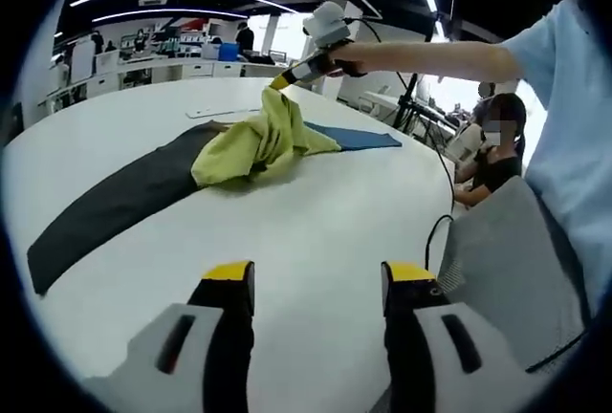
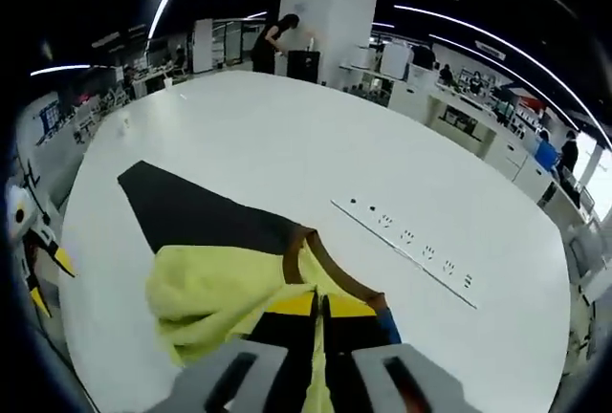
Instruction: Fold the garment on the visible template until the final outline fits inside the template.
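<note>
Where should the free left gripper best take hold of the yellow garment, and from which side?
Probably the bunched lower fold of the yellow garment, approached from the left gripper's side. That edge lies loose on the white table, away from the right gripper pinching the top.

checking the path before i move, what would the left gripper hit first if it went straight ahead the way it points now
Probably bare white table, then the bunched yellow garment beyond it. The left gripper is open; depth is unclear.

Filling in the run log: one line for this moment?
right tool: shut on yellow garment, lifting edge | left tool: open, apart | dark template: partly covered
</note>
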Action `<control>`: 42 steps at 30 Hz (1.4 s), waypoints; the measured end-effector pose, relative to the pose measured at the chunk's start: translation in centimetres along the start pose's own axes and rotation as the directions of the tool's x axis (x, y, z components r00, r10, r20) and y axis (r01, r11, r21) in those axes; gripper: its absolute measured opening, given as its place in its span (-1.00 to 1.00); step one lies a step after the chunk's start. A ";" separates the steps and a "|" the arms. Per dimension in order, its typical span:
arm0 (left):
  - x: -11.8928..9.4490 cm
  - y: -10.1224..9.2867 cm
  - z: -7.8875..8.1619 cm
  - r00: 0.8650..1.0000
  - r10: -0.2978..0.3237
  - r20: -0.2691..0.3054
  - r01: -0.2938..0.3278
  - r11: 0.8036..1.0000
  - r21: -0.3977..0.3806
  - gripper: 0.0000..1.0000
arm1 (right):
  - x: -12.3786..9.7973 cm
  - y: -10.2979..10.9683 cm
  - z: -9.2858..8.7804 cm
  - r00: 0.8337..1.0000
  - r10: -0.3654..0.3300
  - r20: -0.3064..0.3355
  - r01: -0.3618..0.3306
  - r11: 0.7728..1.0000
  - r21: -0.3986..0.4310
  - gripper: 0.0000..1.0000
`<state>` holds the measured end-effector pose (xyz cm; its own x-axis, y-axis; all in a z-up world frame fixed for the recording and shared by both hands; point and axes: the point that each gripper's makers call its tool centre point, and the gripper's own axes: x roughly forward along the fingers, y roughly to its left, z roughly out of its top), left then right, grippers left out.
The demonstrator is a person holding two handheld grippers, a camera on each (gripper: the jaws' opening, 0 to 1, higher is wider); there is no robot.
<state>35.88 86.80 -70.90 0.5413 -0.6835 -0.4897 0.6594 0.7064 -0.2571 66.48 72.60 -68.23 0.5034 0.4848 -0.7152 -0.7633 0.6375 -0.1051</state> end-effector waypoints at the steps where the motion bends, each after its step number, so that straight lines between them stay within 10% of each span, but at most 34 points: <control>1: 0.2 0.1 0.0 1.000 0.002 0.002 -0.002 1.000 -0.006 0.01 | 0.5 -0.4 -0.4 1.000 -0.010 -0.020 0.010 1.000 -0.013 -1.00; 23: 3.9 0.1 0.9 0.999 -0.004 0.047 0.008 0.996 -0.090 -0.05 | 6.3 -3.4 -4.4 0.992 -0.016 -0.124 0.026 0.996 0.086 -1.00; 42: 5.4 -0.8 1.1 0.998 -0.038 0.058 0.045 0.992 -0.117 -0.07 | 6.6 -3.2 -5.1 0.995 0.017 -0.101 -0.004 0.991 0.135 -1.00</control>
<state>38.82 82.37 -72.40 0.5447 -0.7196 -0.4306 0.6178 0.6916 -0.3742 70.17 70.69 -76.13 0.4465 0.4326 -0.7832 -0.7035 0.7107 -0.0085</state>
